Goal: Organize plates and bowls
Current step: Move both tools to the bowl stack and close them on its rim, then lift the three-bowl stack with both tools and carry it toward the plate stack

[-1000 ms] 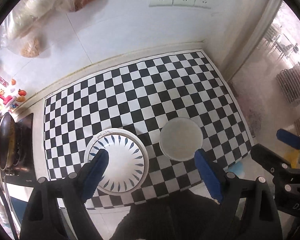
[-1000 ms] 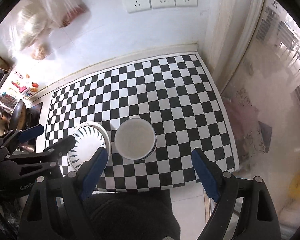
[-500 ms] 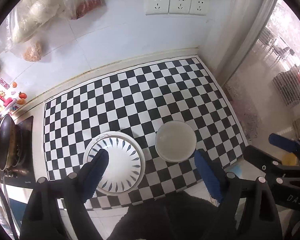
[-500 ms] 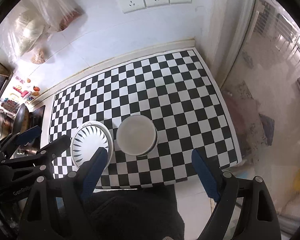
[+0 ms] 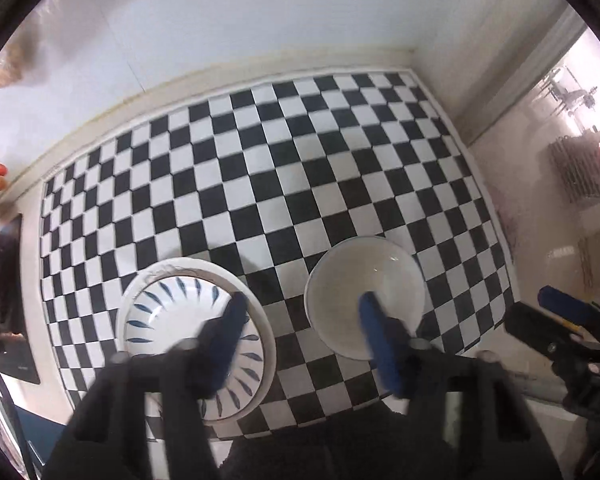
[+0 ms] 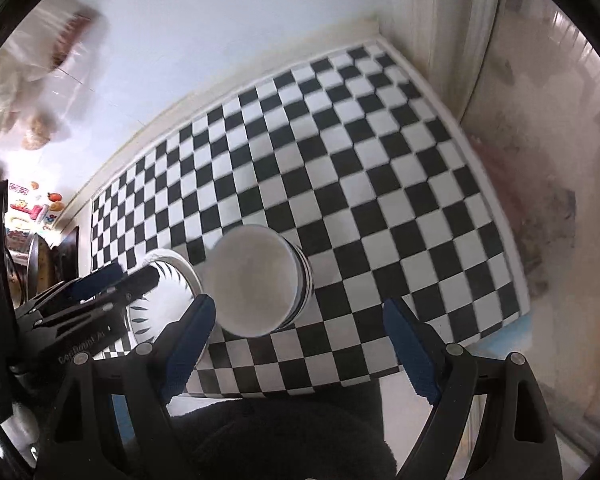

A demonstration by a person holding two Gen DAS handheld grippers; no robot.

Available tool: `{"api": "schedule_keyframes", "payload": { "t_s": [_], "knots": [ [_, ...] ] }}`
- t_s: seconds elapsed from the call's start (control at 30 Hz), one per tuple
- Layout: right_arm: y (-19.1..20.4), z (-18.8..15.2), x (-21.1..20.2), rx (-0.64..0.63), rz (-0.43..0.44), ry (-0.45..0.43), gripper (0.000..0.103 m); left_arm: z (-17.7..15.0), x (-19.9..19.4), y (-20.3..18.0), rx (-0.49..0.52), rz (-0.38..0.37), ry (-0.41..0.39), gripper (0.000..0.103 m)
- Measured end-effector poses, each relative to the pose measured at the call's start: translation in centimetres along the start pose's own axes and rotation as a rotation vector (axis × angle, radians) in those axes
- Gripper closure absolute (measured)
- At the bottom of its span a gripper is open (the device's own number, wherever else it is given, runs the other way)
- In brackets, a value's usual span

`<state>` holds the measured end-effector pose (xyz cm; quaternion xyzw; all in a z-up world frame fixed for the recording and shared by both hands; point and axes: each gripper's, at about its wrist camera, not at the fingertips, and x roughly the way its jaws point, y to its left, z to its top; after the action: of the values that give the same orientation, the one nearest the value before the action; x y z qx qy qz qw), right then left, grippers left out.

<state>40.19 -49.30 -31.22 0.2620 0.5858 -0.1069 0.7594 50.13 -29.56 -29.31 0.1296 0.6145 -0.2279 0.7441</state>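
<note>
A white plate with blue leaf marks (image 5: pixel 172 316) lies on the checkered mat (image 5: pixel 260 168) at the front left. A white bowl with a striped outer wall (image 5: pixel 364 280) stands just to its right; it also shows in the right wrist view (image 6: pixel 256 280), with the plate (image 6: pixel 172 280) beside it. My left gripper (image 5: pixel 304 312) hangs above the gap between plate and bowl, its blurred jaws partly closed and empty. My right gripper (image 6: pixel 300 316) is open and empty, above the front of the bowl.
A white tiled wall (image 5: pixel 260 20) backs the mat. Plastic bags of food (image 6: pixel 32 80) hang at the upper left. A stove with a pan (image 6: pixel 32 264) is at the far left. A glass door (image 6: pixel 540 120) bounds the right.
Both grippers have dropped closer to the mat. My left gripper's jaws have narrowed and now look blurred. The plate and bowl have not moved.
</note>
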Motion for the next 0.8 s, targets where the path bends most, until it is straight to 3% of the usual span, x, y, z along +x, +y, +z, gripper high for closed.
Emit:
{"api": "schedule_keyframes", "payload": {
  "t_s": [0.5,0.8],
  "knots": [
    [-2.6,1.4,11.8,0.068,0.05,0.179,0.015,1.7,9.7,-0.9,0.015,-0.042,0.191,0.059],
    [-2.7,1.7,16.6,0.103,0.104,0.248,0.015,2.2,13.8,-0.8,-0.002,-0.08,0.286,0.061]
  ]
}}
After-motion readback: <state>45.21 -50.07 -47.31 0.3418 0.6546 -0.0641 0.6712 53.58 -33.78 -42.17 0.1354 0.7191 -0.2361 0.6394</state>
